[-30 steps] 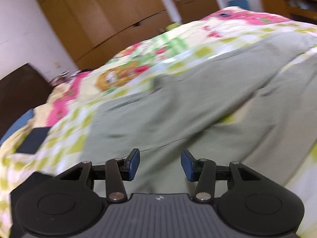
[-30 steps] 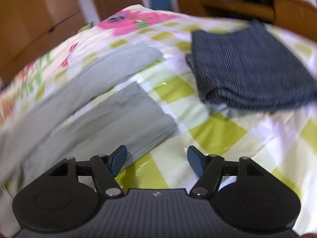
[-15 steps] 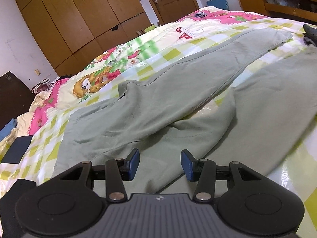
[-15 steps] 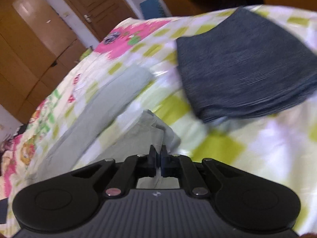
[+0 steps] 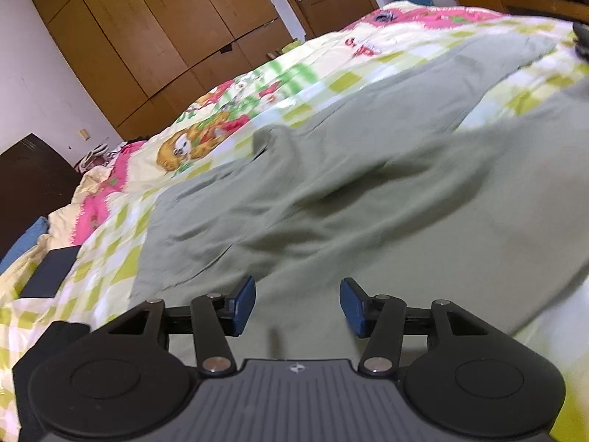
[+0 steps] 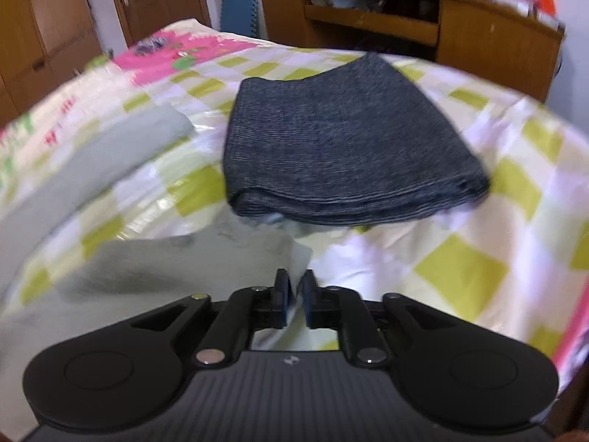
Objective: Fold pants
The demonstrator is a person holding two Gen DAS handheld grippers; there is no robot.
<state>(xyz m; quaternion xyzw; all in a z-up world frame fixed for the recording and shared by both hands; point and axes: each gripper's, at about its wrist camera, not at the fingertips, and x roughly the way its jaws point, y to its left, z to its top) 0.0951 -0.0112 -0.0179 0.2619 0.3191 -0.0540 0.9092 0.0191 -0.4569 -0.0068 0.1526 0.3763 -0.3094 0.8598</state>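
Sage-green pants [image 5: 331, 191] lie spread on the bed, waist toward the left wrist view's near side, one leg running to the far right. My left gripper [image 5: 297, 304] is open and empty just above the waist area. In the right wrist view my right gripper [image 6: 295, 296] is shut on the cuff end of the near pant leg [image 6: 191, 261], which is lifted and bunched. The other leg [image 6: 110, 158] lies flat to the left.
A folded dark grey garment [image 6: 342, 143] lies on the checked bedspread [image 6: 460, 269] just beyond the right gripper. A wooden desk [image 6: 460, 33] stands behind the bed. Wardrobes [image 5: 154, 29] line the far wall. A dark flat object [image 5: 49, 270] lies at the bed's left.
My right gripper closed on the pant leg cuff and has lifted it. My left gripper stayed open and moved in closer over the waist.
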